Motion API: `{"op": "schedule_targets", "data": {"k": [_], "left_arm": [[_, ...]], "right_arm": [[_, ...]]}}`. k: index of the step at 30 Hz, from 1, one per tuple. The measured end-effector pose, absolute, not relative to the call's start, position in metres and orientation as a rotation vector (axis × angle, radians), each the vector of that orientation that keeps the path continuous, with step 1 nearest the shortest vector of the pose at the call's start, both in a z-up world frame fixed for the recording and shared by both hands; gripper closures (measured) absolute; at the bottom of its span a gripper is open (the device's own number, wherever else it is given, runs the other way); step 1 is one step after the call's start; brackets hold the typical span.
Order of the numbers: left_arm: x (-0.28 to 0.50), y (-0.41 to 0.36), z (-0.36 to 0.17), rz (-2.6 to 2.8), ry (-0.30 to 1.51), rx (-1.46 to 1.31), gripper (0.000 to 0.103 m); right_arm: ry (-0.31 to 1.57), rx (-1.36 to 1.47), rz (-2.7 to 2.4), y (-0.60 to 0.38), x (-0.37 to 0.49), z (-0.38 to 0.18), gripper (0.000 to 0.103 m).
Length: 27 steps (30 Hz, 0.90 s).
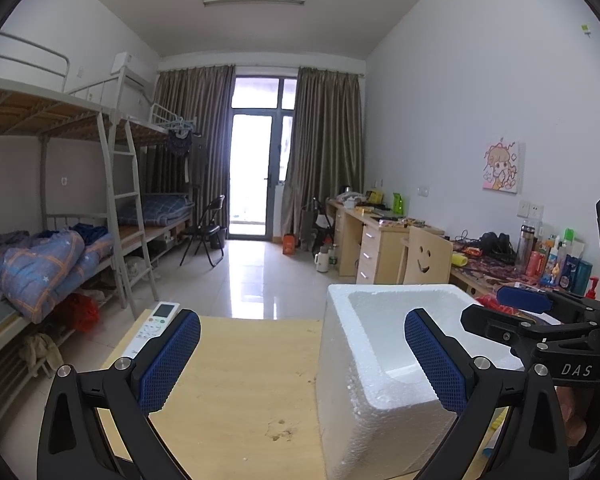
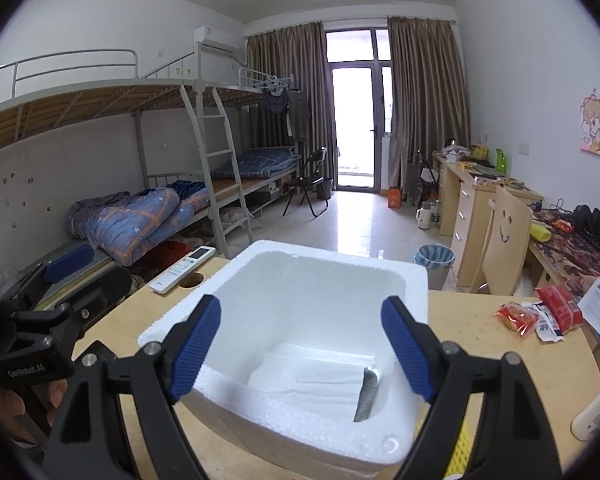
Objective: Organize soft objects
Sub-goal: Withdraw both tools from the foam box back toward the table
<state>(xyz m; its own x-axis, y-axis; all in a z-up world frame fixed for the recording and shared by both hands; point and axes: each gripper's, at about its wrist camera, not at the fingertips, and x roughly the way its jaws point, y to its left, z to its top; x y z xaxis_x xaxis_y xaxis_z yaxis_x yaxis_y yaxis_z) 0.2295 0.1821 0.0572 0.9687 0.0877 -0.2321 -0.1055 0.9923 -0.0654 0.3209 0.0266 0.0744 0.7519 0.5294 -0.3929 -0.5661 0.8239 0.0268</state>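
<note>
A remote lies at the table's far left edge, beside a round hole. The left gripper hovers wide and empty over bare wood, the foam box just to its right. The right gripper, also wide and empty, hangs over the box, where white folded cloth lies. Red packets sit near the right edge.

left wrist: beside foam box | right wrist: above it
</note>
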Motion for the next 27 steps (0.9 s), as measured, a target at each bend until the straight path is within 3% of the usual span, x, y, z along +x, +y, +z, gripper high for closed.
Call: {"op": "schedule_targets", "data": {"k": [4, 8, 27], "left_arm": [[0.228, 0.177, 0.060, 0.093, 0.229, -0.064, 0.001], [0.222, 0.168, 0.067, 0.091, 0.227, -0.047, 0.001], [0.182, 0.119, 0.085, 0.039, 0.223, -0.026, 0.001]], "right_arm": [[0.393, -0.098, 0.583, 0.020, 0.315, 0.077, 0.016], [0.375, -0.084, 0.580, 0.010, 0.308, 0.079, 0.002], [0.301, -0.095, 0.573, -0.034, 0.262, 0.096, 0.000]]}}
